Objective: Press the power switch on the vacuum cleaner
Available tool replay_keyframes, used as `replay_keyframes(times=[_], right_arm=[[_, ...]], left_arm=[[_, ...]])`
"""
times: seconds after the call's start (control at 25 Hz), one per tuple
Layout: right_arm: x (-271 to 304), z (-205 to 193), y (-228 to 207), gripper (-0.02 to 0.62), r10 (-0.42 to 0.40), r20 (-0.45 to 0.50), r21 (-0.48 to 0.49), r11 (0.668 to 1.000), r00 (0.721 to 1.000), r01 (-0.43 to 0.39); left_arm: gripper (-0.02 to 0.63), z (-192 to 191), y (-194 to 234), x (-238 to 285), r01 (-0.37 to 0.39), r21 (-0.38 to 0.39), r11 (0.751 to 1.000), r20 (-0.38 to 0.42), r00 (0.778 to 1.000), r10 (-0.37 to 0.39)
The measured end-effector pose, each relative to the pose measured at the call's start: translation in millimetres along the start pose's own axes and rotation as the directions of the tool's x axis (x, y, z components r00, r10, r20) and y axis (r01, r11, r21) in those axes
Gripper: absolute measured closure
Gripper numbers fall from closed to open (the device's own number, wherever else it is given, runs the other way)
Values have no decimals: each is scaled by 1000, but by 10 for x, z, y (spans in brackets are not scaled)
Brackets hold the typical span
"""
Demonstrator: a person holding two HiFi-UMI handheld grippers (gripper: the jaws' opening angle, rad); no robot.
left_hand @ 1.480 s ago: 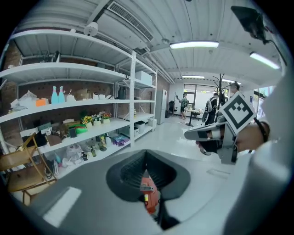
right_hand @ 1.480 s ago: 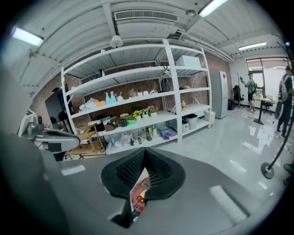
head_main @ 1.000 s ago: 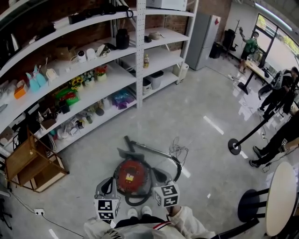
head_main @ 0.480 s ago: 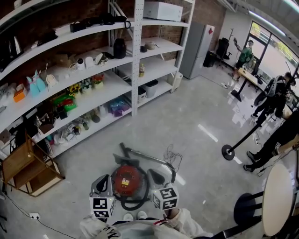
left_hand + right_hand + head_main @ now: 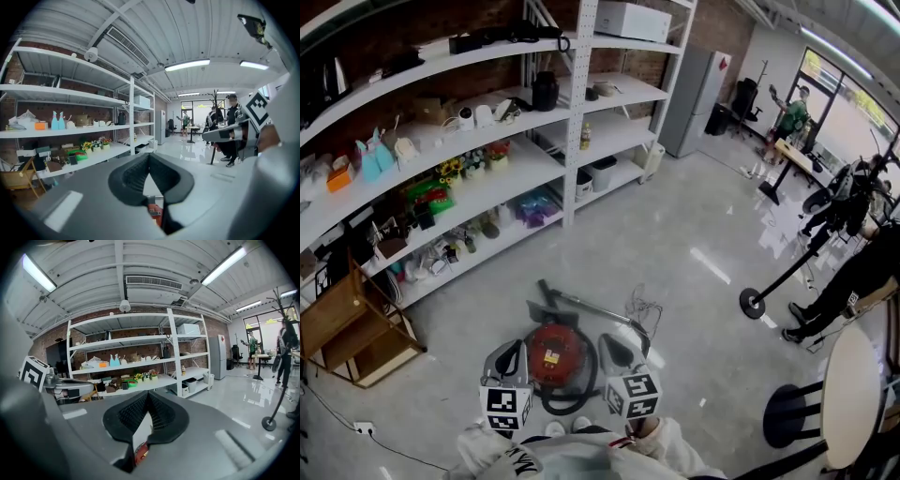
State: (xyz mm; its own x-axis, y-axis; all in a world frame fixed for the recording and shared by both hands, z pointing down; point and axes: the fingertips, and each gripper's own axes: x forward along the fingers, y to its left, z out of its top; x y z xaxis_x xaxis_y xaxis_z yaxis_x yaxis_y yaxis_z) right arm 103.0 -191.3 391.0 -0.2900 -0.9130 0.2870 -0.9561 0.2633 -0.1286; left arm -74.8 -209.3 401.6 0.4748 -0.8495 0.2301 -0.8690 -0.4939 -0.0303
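Head view, looking down: the red vacuum cleaner [image 5: 553,352] stands on the grey floor [image 5: 675,234] at 6 o'clock, just ahead of the wearer's white shoe tips [image 5: 554,428]. Its black hose [image 5: 565,405] loops round its 6 o'clock side, and its metal wand [image 5: 591,305] lies on the floor from 11 to 2 o'clock of the body, with a loose coil of cable [image 5: 642,305] beside it. The power switch cannot be made out. The left gripper [image 5: 510,349] hangs at the cleaner's 9 o'clock side and the right gripper [image 5: 614,349] at its 3 o'clock side, both above the cleaner's flanks; contact cannot be judged. In each gripper view the two dark ribbed pads meet at their tips with nothing between them, and a sliver of the red casing shows through the gap lower down. White shelving [image 5: 572,112] loaded with small goods fills 9 to 12 o'clock; a wooden frame [image 5: 347,328] sits at 9 o'clock. A silver refrigerator [image 5: 694,84] stands at 1 o'clock, people [image 5: 848,272] at 3 o'clock, and a round table [image 5: 848,394] at 4 o'clock.
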Motion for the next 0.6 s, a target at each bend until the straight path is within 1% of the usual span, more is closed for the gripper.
replay_keyframes(times=[0.4,0.6], right_arm=[[-212,-193,142,595,-57,-25,12,998,998,57],[-271,-265,236,595,-59,-49,7,998,997,60]], left_arm=[[606,-119,40,-193,43,-21,999,0,999,-43],[606,-211,72,-258,45,-36,998,-17,999,-45]])
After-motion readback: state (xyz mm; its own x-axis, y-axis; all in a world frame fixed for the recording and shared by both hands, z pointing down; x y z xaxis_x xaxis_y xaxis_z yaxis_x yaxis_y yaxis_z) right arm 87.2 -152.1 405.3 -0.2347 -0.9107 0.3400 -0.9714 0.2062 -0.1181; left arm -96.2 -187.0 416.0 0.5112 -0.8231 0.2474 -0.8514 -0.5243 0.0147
